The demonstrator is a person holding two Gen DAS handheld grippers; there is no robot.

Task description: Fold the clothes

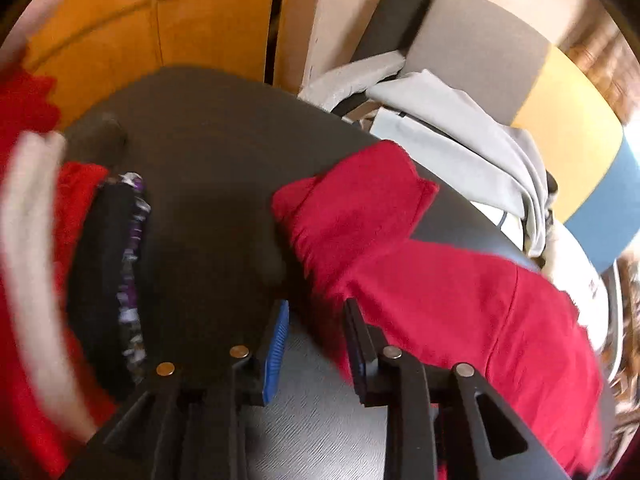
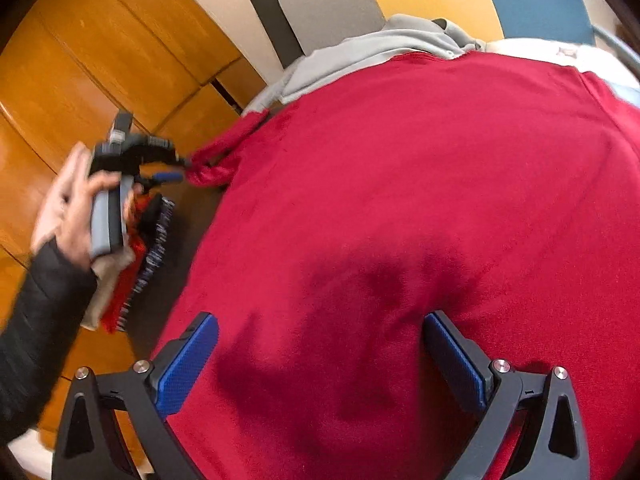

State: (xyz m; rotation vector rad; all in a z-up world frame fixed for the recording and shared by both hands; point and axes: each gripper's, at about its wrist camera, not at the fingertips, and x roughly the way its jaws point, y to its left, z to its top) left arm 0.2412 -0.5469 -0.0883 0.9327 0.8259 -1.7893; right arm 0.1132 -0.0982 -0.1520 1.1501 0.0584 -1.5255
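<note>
Left wrist view: left gripper (image 1: 316, 312) over dark table (image 1: 208, 152), jaws partly apart, nothing between the pads. Red sweater (image 1: 432, 280) lies across the table's right side, one sleeve bent back toward the middle, cuff end near the far edge. This view alone shows a stack of folded clothes (image 1: 108, 264) at the table's left edge: black, purple-patterned, red, pale layers, blurred. Grey garment (image 1: 472, 140) heaped on a chair (image 1: 568, 128) beyond the table.

Right wrist view: right gripper (image 2: 320, 356) spread wide, low over the sweater's (image 2: 400, 200) body, empty; its shadow falls on the cloth. Only here is the left gripper (image 2: 172, 164) seen from outside, in the person's hand (image 2: 76, 216), its tips right at the sleeve end; contact cannot be told. Sweater fills most of the frame, flat, knit smooth, few wrinkles. Stack (image 2: 140, 264) below the hand
</note>
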